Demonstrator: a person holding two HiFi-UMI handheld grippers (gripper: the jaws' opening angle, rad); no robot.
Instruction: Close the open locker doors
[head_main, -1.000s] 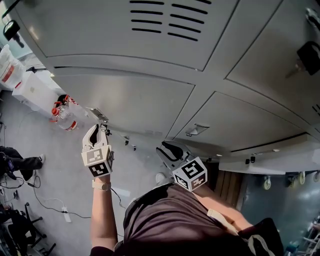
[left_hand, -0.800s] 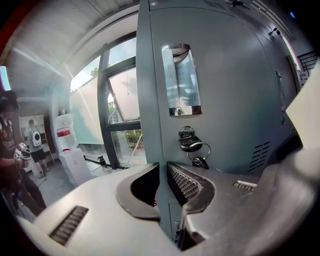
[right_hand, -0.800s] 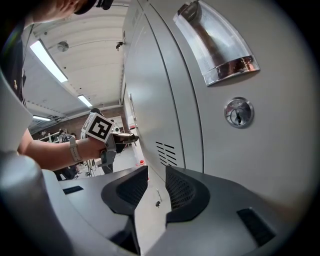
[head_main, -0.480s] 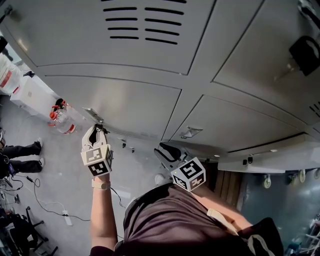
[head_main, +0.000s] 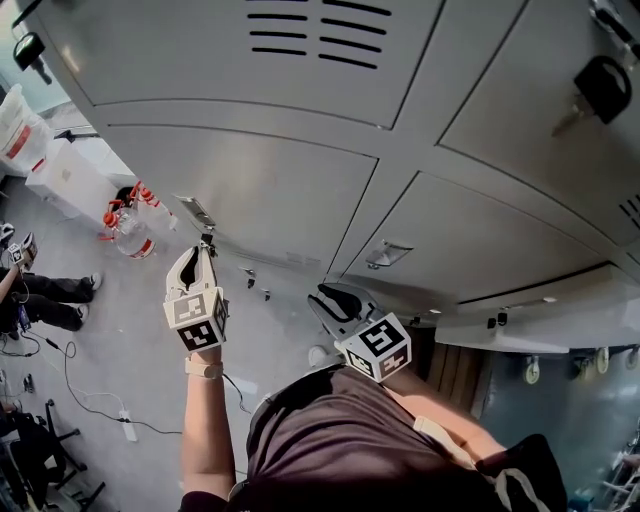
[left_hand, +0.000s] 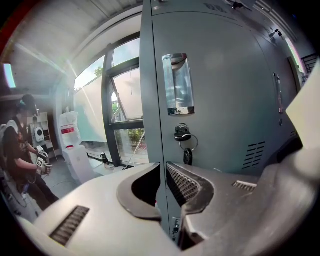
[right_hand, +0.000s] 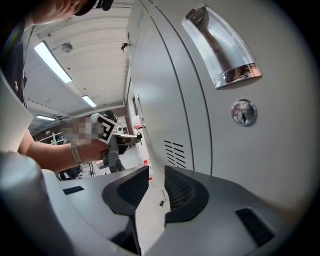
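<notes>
The left gripper (left_hand: 163, 170) has its 2 jaws drawn almost together; only a thin slit parts the ribbed pads (left_hand: 186, 185), and nothing shows pinched in it. The left locker door (left_hand: 225, 100) stands just beyond the tips, its left edge in line with the slit. Its key (left_hand: 184, 145) hangs from the lock directly above the tip of the right-hand jaw, and the left handle (left_hand: 177, 82) sits higher up along the same edge. In the head view the tips reach that key at the left end of the locker bank (head_main: 300, 60).

The right gripper (right_hand: 156, 175) is open; its 2 jaws have just been closing, but a clear gap separates the pads (right_hand: 182, 190). Only a pale grey surface shows through the gap, and nothing is held. The right locker door (right_hand: 280, 165) runs close along the right side of the jaws. The right handle (right_hand: 222, 50) and the round keyhole (right_hand: 243, 112) lie up and to the right, well above the tips. The left gripper shows beyond the left-hand jaw, further along the bank.
</notes>
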